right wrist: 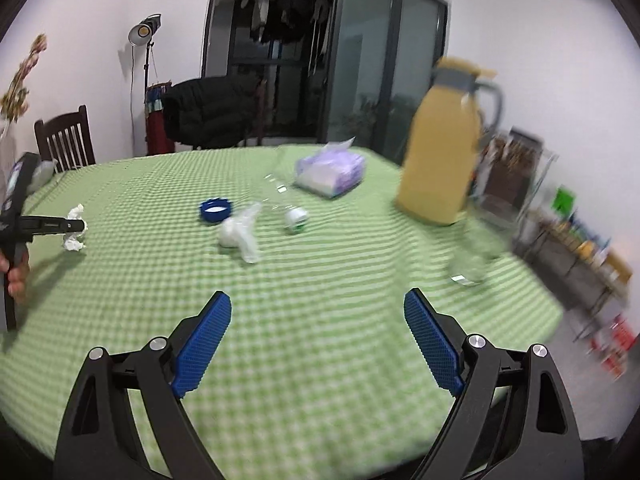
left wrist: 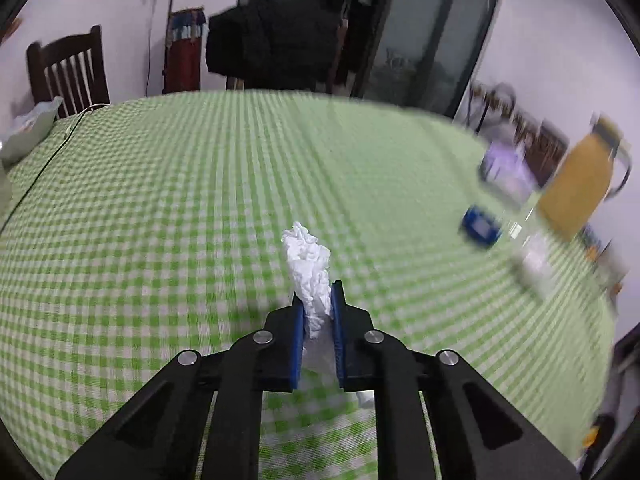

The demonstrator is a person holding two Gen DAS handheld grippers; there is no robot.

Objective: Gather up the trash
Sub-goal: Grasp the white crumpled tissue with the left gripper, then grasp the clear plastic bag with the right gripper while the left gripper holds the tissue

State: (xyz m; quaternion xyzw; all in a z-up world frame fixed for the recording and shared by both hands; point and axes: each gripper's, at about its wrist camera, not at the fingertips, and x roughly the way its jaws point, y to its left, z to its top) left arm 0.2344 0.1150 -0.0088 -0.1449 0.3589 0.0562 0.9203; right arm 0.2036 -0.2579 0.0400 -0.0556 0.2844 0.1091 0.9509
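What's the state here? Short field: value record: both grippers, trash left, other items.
left gripper: shut on crumpled white tissue, held above green checked tablecloth
right gripper: open, empty, blue-padded fingers spread wide
trash on table: blue plastic bottle cap; clear crumpled plastic wrap with white wad; small white and green round piece
other items: purple soft tissue pack; yellow jug with grey handle
image quality: motion blur in both views

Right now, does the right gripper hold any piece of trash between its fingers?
No, the right gripper is open, its blue fingers stand wide apart and only the green checked tablecloth shows between them.
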